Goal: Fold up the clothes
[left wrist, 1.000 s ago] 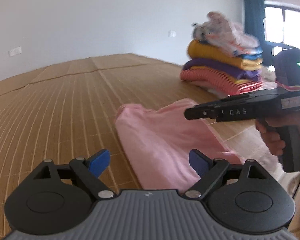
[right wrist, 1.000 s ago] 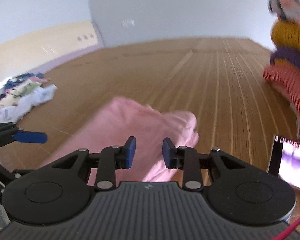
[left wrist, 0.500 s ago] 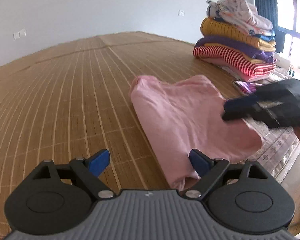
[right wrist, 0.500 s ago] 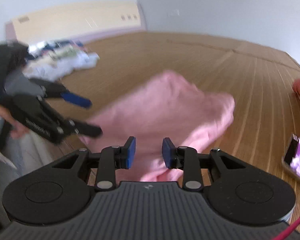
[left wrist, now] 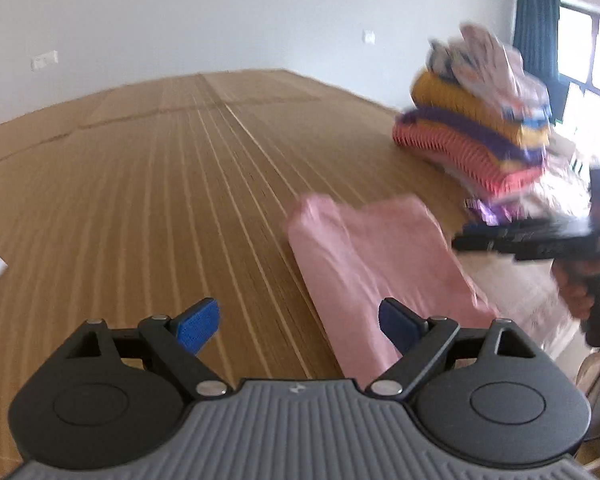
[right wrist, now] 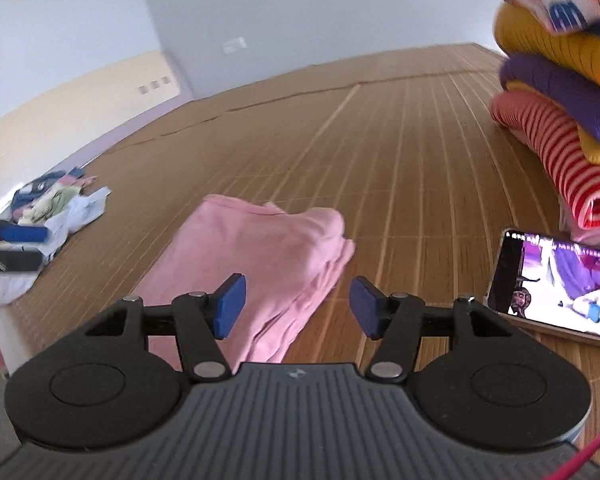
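Observation:
A folded pink garment (left wrist: 376, 264) (right wrist: 256, 264) lies flat on the bamboo mat (left wrist: 160, 184). My left gripper (left wrist: 300, 326) is open, hovering just short of the garment's near left edge, with nothing between its blue pads. My right gripper (right wrist: 298, 306) is open too, above the garment's near right end, holding nothing. In the left wrist view the right gripper (left wrist: 472, 242) shows at the right edge, seen from the side beyond the garment's far corner, with a hand (left wrist: 576, 292) on its grip.
A tall stack of folded clothes (left wrist: 480, 120) (right wrist: 560, 92) stands to the right. A phone (right wrist: 556, 284) with a lit screen lies beside it. A heap of unfolded clothes (right wrist: 56, 208) sits at the far left. Bare mat (right wrist: 400, 140) stretches beyond the garment.
My right gripper's jaws went from nearly shut to open. Both grippers shifted around the pink garment, which now lies flatter and squarer on the mat.

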`<state>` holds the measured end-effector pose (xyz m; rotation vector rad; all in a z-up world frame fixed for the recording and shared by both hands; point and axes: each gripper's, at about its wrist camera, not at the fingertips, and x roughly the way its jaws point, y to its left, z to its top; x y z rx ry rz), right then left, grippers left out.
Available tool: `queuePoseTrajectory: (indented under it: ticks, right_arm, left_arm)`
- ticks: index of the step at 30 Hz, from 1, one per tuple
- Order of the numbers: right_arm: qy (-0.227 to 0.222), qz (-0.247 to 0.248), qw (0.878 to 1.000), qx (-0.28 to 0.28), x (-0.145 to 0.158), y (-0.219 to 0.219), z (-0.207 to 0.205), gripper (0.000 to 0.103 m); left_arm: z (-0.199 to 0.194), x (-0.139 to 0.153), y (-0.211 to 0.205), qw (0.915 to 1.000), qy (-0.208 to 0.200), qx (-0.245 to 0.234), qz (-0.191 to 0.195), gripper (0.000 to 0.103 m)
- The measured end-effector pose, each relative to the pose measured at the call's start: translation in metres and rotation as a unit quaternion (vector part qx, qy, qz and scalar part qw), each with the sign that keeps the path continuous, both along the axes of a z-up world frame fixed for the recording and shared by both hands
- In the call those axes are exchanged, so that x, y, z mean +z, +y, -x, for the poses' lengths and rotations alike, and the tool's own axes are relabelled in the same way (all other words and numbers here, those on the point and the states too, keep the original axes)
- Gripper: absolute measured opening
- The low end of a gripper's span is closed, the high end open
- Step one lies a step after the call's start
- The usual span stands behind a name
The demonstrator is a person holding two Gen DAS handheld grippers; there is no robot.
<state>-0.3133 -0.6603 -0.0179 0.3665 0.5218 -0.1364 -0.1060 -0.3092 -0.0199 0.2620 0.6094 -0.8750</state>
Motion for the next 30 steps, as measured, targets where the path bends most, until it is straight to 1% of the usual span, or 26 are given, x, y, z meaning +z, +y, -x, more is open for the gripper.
queuePoseTrajectory:
  ticks: [1,4,7,11,13,14,15,16,17,19,20,22,23,24,26,29,30]
  right_arm:
    - [0.004,-0.009,1.000,-0.005,-0.002,-0.002,-0.003,0.064]
    - [0.010,-0.037,0.999,-0.001,-0.009,-0.007,-0.013,0.064]
    - [0.016,-0.036,0.999,0.000,-0.015,-0.007,-0.017,0.064]
    - [0.022,-0.049,0.999,0.004,-0.020,-0.011,-0.021,0.064]
    - [0.019,-0.053,0.998,0.002,-0.024,-0.013,-0.025,0.064]
    - [0.018,-0.054,0.998,0.002,-0.024,-0.014,-0.026,0.064]
    - [0.017,-0.056,0.998,0.001,-0.024,-0.014,-0.026,0.064]
    - [0.016,-0.059,0.998,0.000,-0.025,-0.015,-0.028,0.064]
    - [0.015,-0.062,0.998,0.000,-0.027,-0.015,-0.029,0.064]
    - [0.014,-0.064,0.998,0.002,-0.027,-0.015,-0.032,0.064]
    - [0.013,-0.064,0.998,0.005,-0.027,-0.014,-0.033,0.064]
    - [0.011,-0.065,0.998,0.012,-0.028,-0.014,-0.035,0.064]
    - [0.011,-0.064,0.998,0.016,-0.029,-0.013,-0.036,0.064]
    - [0.010,-0.063,0.998,0.019,-0.030,-0.012,-0.037,0.064]
    - [0.008,-0.063,0.998,0.025,-0.031,-0.010,-0.041,0.064]
    - [0.006,-0.065,0.997,0.032,-0.034,-0.008,-0.048,0.063]
    - [0.007,-0.059,0.998,0.033,-0.034,-0.006,-0.050,0.062]
  left_arm:
    - [-0.002,0.008,-0.001,1.0000,-0.004,0.003,0.002,0.088]
    - [-0.006,0.025,-0.011,0.9999,-0.003,-0.014,0.006,0.088]
    - [-0.009,0.041,-0.021,0.9995,-0.002,-0.030,0.010,0.088]
    - [-0.014,0.063,-0.035,0.9985,-0.001,-0.052,0.015,0.089]
    - [-0.016,0.074,-0.042,0.9979,0.000,-0.063,0.018,0.093]
    - [-0.017,0.080,-0.045,0.9975,0.000,-0.069,0.019,0.096]
    - [-0.019,0.085,-0.049,0.9971,0.001,-0.074,0.020,0.096]
    - [-0.020,0.084,-0.054,0.9966,0.008,-0.079,0.019,0.096]
    - [-0.023,0.067,-0.064,0.9958,0.032,-0.085,0.010,0.096]
    - [-0.029,0.032,-0.083,0.9926,0.078,-0.093,-0.007,0.093]
    - [-0.032,0.015,-0.090,0.9916,0.093,-0.088,-0.016,0.089]
    - [-0.038,-0.016,-0.094,0.9900,0.116,-0.071,-0.036,0.087]
    - [-0.041,-0.029,-0.095,0.9891,0.126,-0.062,-0.044,0.082]
    - [-0.044,-0.037,-0.094,0.9887,0.134,-0.053,-0.043,0.075]
    - [-0.050,-0.048,-0.087,0.9875,0.150,-0.039,-0.032,0.075]
    - [-0.053,-0.059,-0.082,0.9840,0.168,-0.049,-0.037,0.074]
    - [-0.053,-0.063,-0.083,0.9830,0.172,-0.053,-0.038,0.071]
